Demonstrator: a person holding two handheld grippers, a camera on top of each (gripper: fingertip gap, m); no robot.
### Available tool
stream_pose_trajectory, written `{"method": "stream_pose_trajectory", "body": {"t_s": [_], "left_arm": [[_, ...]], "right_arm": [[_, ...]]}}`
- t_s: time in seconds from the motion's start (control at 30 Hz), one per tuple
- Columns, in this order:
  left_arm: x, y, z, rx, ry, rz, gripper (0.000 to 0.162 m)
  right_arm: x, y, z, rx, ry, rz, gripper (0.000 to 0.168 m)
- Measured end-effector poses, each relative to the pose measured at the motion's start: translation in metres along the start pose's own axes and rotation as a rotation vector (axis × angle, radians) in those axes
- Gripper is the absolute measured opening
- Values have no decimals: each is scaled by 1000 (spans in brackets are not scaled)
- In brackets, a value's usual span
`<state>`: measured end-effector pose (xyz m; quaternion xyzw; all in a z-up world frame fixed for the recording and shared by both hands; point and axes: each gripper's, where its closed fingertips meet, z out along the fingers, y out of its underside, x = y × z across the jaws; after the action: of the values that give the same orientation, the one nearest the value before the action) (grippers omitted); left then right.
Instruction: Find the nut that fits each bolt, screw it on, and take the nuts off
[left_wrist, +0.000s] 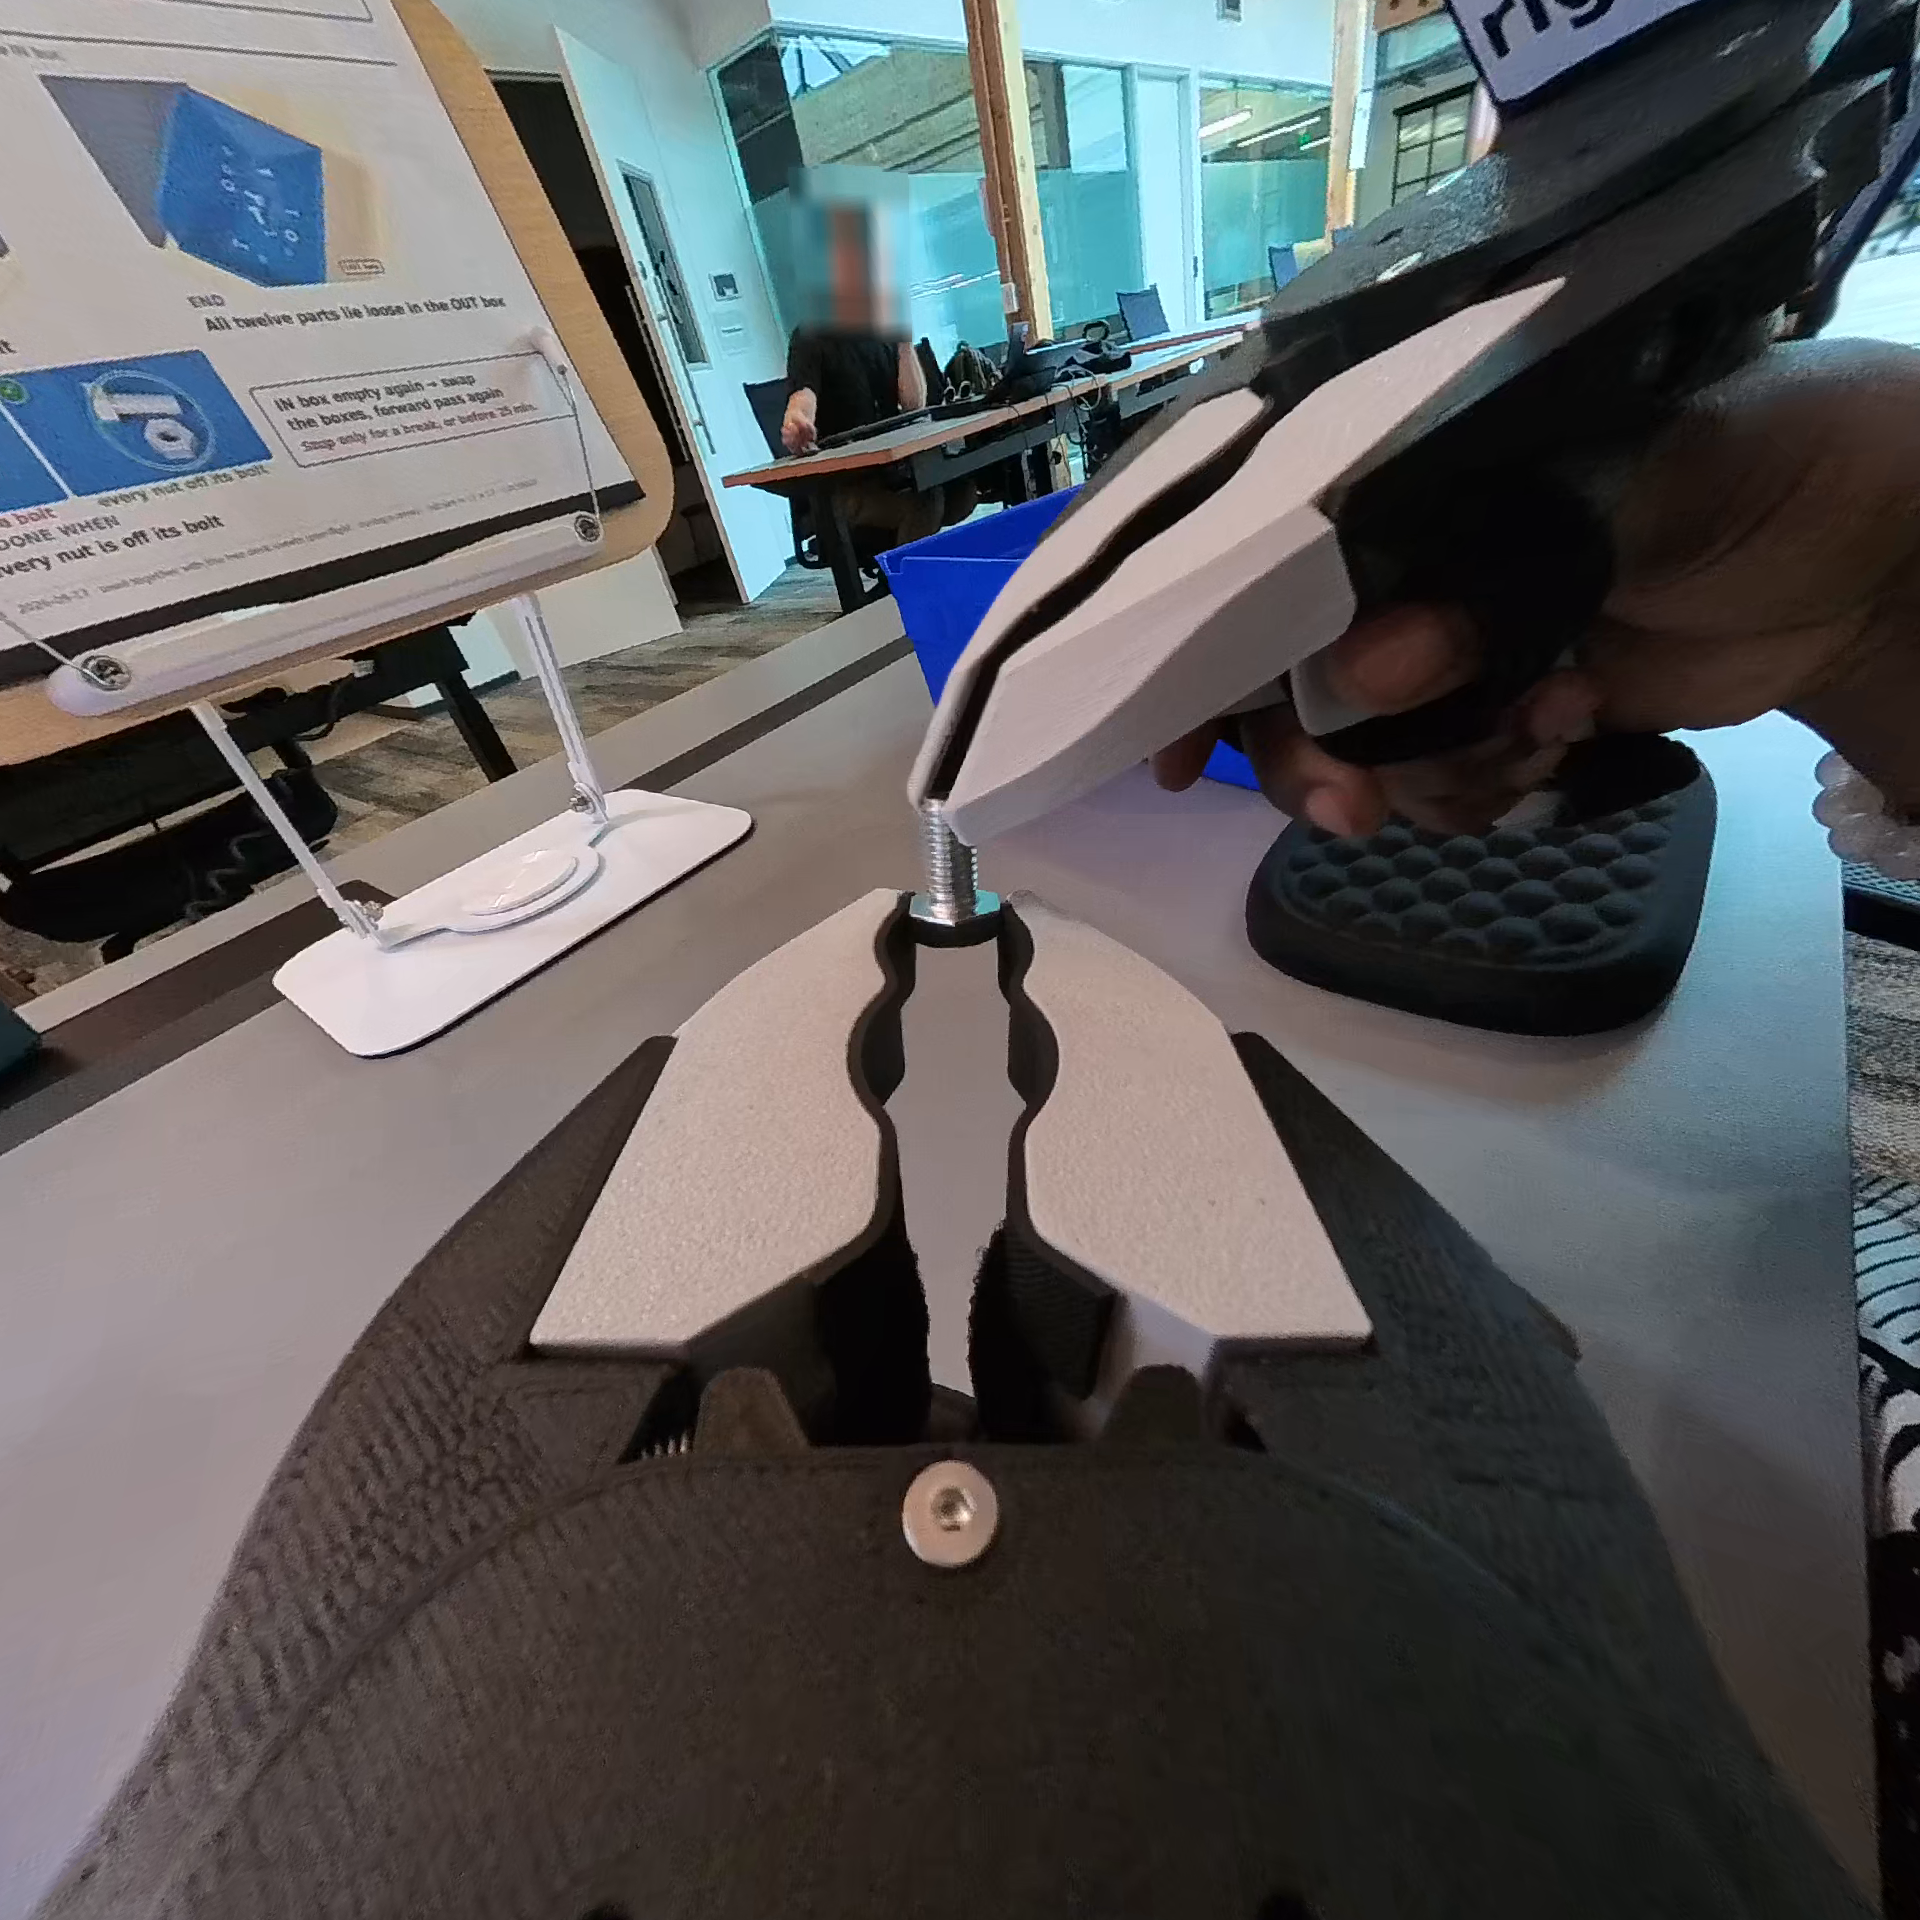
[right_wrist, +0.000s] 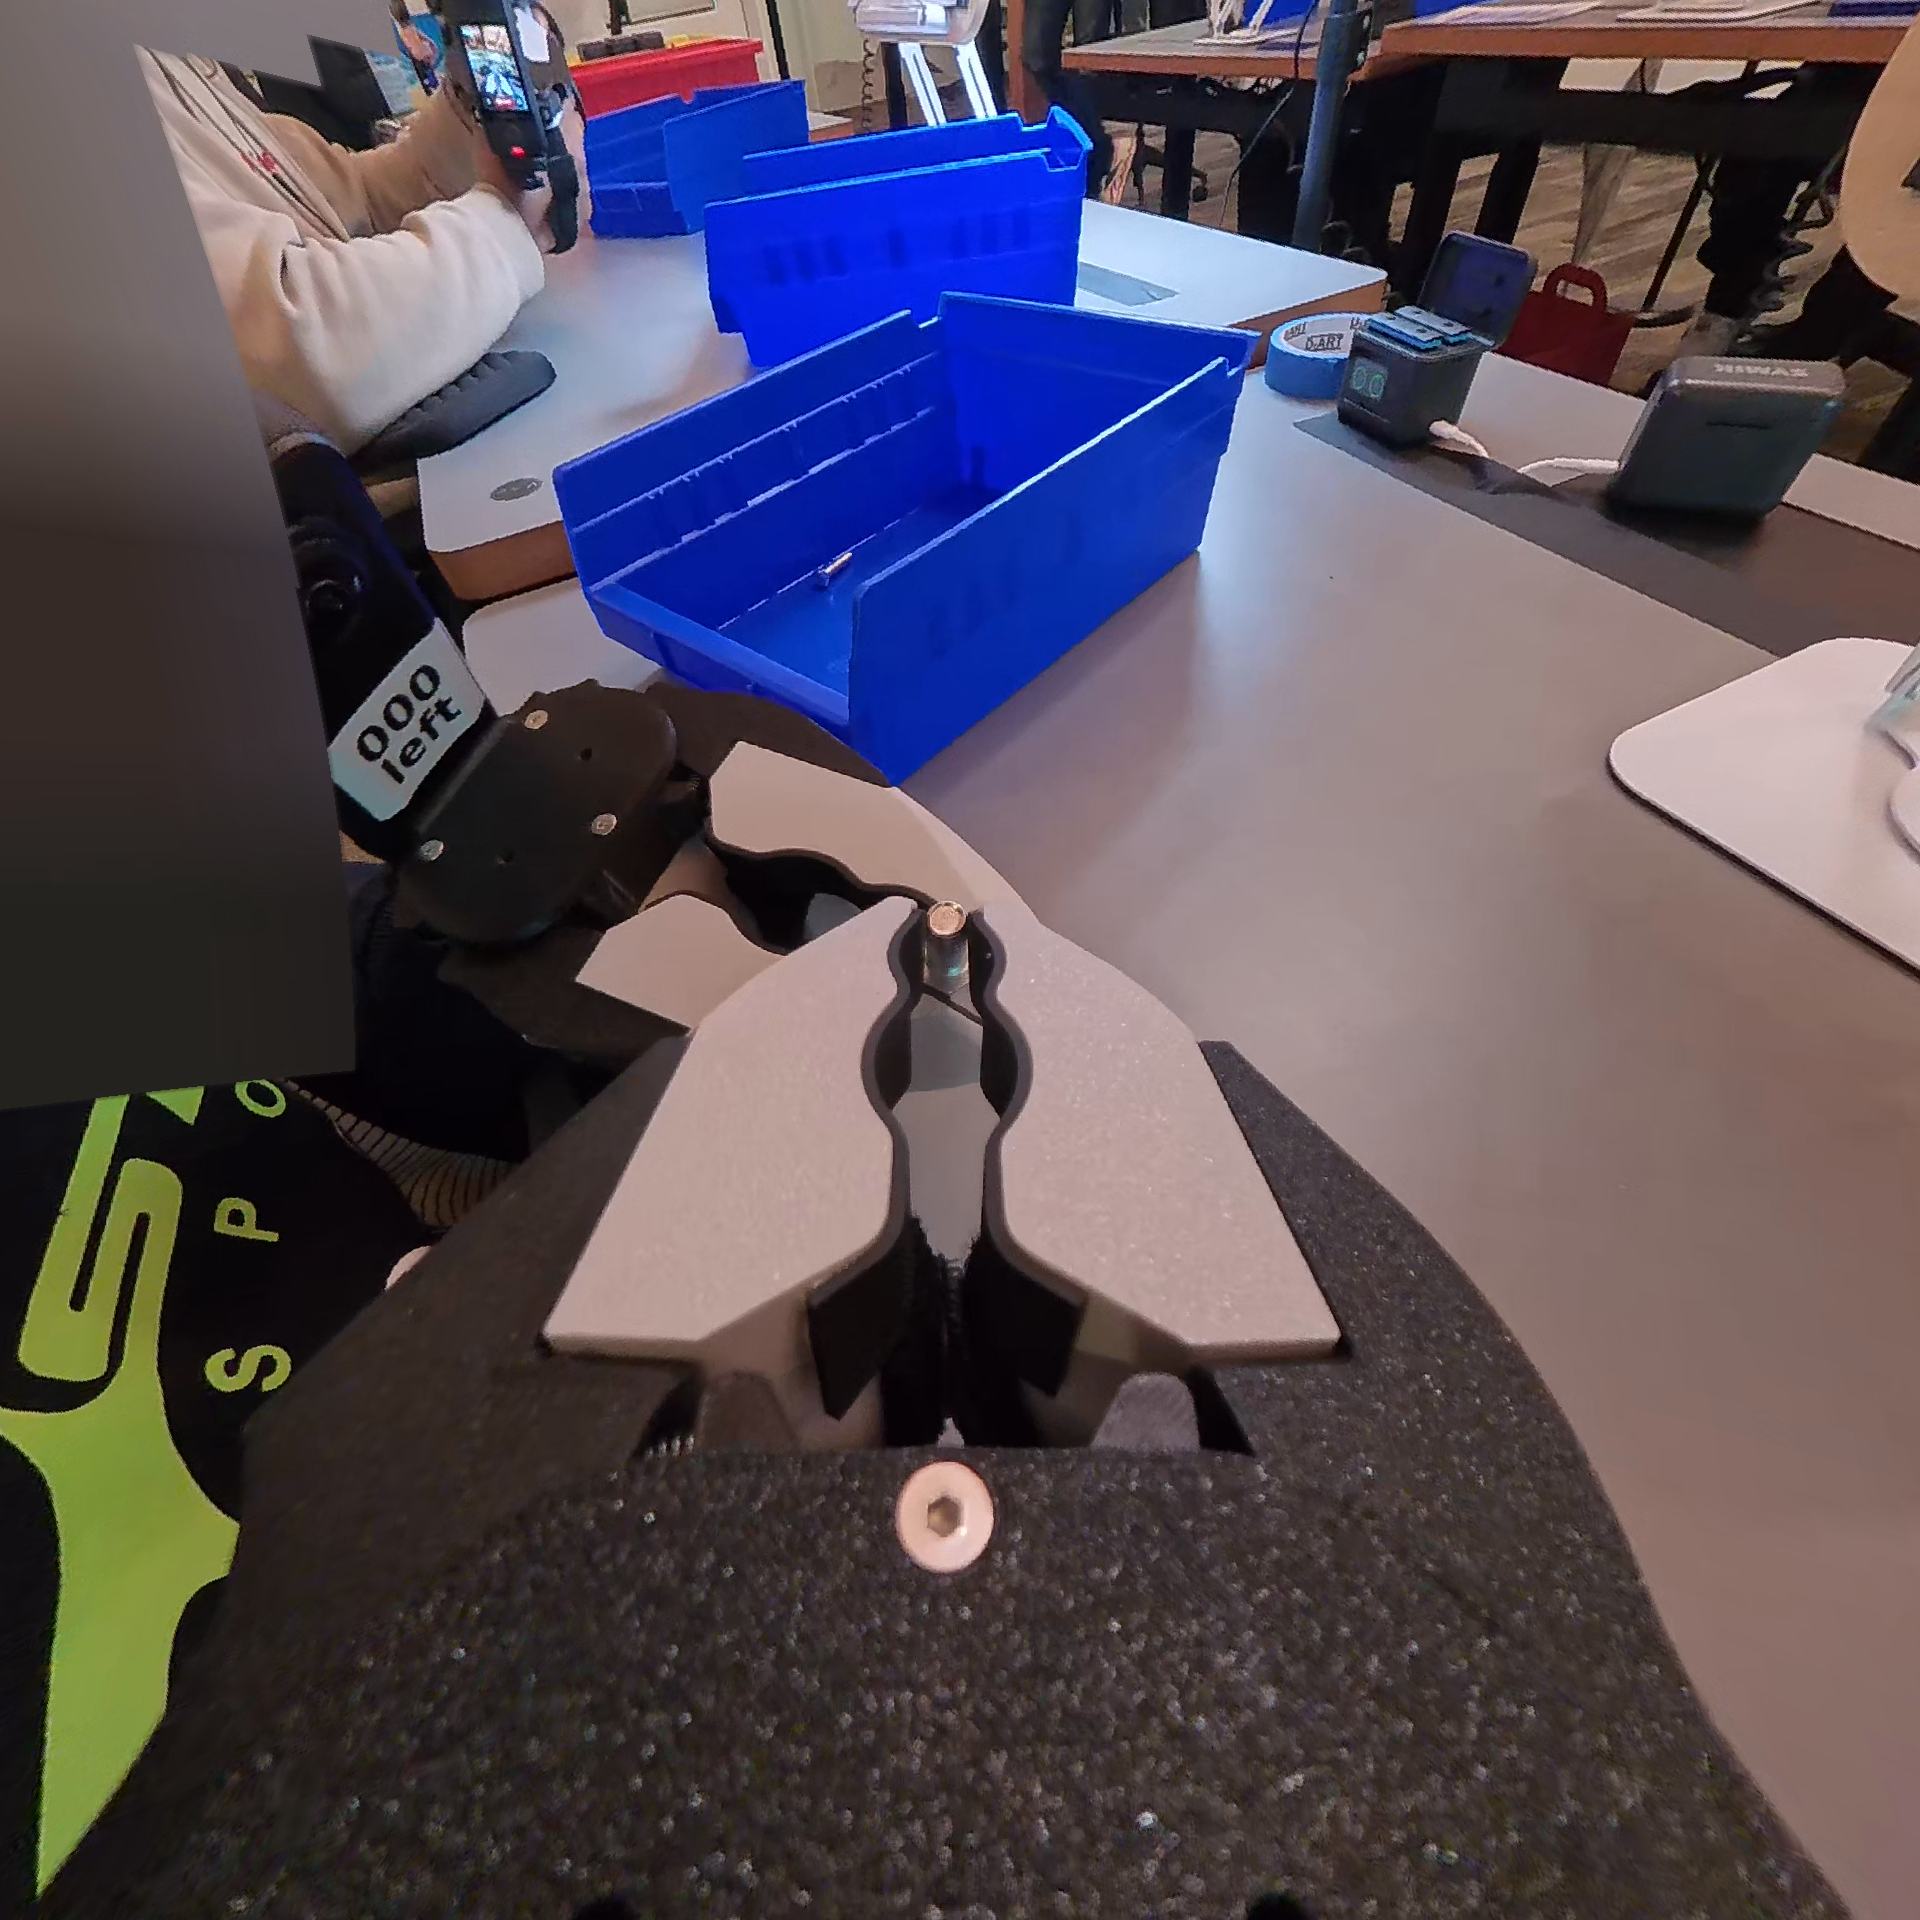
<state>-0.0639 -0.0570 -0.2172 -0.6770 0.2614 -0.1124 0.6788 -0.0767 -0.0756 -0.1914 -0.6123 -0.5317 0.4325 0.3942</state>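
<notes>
Left tongs (left_wrist: 954, 920) pinch the nut (left_wrist: 954, 914) on an upright bolt (left_wrist: 945, 852); right tongs (right_wrist: 943, 935) pinch the bolt's top end.

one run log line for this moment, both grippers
left gripper: shut on nut | right gripper: shut on bolt tip | blue bin: one small part inside

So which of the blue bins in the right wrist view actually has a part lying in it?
The nearest blue bin, just beyond the right gripper: a small silver part lies on its floor. The farther blue bins show only their outer walls.
</notes>
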Motion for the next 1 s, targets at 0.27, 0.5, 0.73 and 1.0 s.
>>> {"method": "stream_pose_trajectory", "body": {"t_s": [0.27, 0.5, 0.73, 1.0], "left_arm": [[-16, -7, -14, 78, 37, -135, 15], [-18, -6, -20, 103, 74, -171, 15], [-13, -5, -19, 98, 108, -161, 15], [-13, -6, -20, 106, 117, -172, 15]], "right_arm": [[11, 29, -8, -118, -58, -52, 35], [17, 123, 5, -527, -137, -195, 30], [15, 129, 5, -608, -310, -460, 24], [19, 132, 10, -742, -446, -580, 20]]}}
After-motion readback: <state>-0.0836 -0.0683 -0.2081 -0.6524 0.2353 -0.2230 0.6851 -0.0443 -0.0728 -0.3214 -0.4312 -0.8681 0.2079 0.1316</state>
